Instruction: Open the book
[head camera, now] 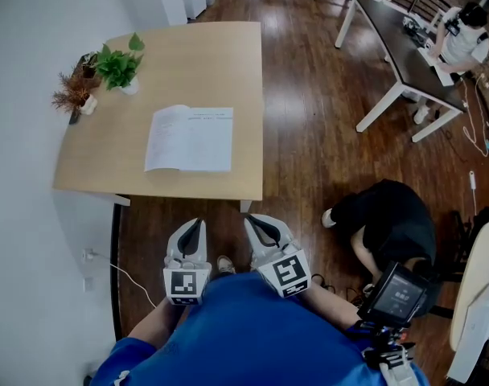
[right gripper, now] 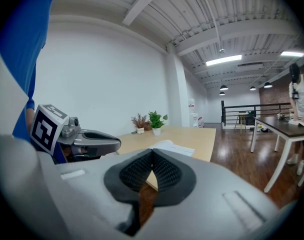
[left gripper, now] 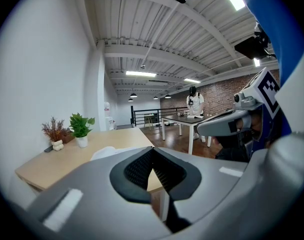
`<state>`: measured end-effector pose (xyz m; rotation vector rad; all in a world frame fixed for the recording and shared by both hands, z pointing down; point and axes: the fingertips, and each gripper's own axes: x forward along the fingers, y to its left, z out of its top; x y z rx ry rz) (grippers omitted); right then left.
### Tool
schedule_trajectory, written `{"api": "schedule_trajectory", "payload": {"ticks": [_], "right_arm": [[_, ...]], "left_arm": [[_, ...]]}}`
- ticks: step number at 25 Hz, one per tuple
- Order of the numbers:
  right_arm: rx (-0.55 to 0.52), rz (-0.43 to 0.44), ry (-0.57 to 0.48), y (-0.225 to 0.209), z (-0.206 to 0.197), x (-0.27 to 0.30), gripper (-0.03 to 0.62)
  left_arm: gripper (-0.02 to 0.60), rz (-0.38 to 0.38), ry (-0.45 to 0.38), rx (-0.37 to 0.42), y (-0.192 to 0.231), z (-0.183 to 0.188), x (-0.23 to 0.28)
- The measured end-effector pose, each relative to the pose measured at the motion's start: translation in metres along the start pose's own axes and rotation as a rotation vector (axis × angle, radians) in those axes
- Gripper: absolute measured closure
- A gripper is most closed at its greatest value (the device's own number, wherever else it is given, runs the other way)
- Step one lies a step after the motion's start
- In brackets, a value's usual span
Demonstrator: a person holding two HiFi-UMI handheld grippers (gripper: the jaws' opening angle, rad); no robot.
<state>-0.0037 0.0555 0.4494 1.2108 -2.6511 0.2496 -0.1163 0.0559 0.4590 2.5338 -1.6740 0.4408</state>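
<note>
Blue shirt (head camera: pixel 252 336) fills the bottom of the head view, and both tools are held close against it, short of the table's near edge. At 7 o'clock the left gripper (head camera: pixel 196 225) has its jaws pressed together with nothing between them. At 5 o'clock the right gripper (head camera: pixel 254 223) is the same, pads meeting and empty. Both point towards 12 o'clock, slightly downward, which looks to me like a resting hold and not a reach.

On the table (head camera: pixel 204 55), the dried sprigs (head camera: pixel 71 95) and the green plant (head camera: pixel 118 67) stand in pots at 10 o'clock by the wall, well apart from the book (head camera: pixel 190 139). The book lies flat near the middle, at 11 o'clock from the grippers, with pale printed pages upward. It seems to lie open, as the task wants; how it came so I cannot tell. Nothing stands between grippers and book.

At 3 o'clock a crouching person (head camera: pixel 385 223) is on the floor, and at 1 o'clock stands a dark table (head camera: pixel 397 47), both clear of any reach
</note>
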Motion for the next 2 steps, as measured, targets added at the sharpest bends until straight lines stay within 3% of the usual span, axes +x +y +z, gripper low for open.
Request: {"api": "schedule_trajectory", "payload": {"ticks": [2], "right_arm": [[-0.001,0.002,-0.002,-0.0019,-0.0006,0.0024,0.592]], "left_arm": [[0.575,0.002,0.001,0.002,0.0015,-0.0006,0.0031]]}}
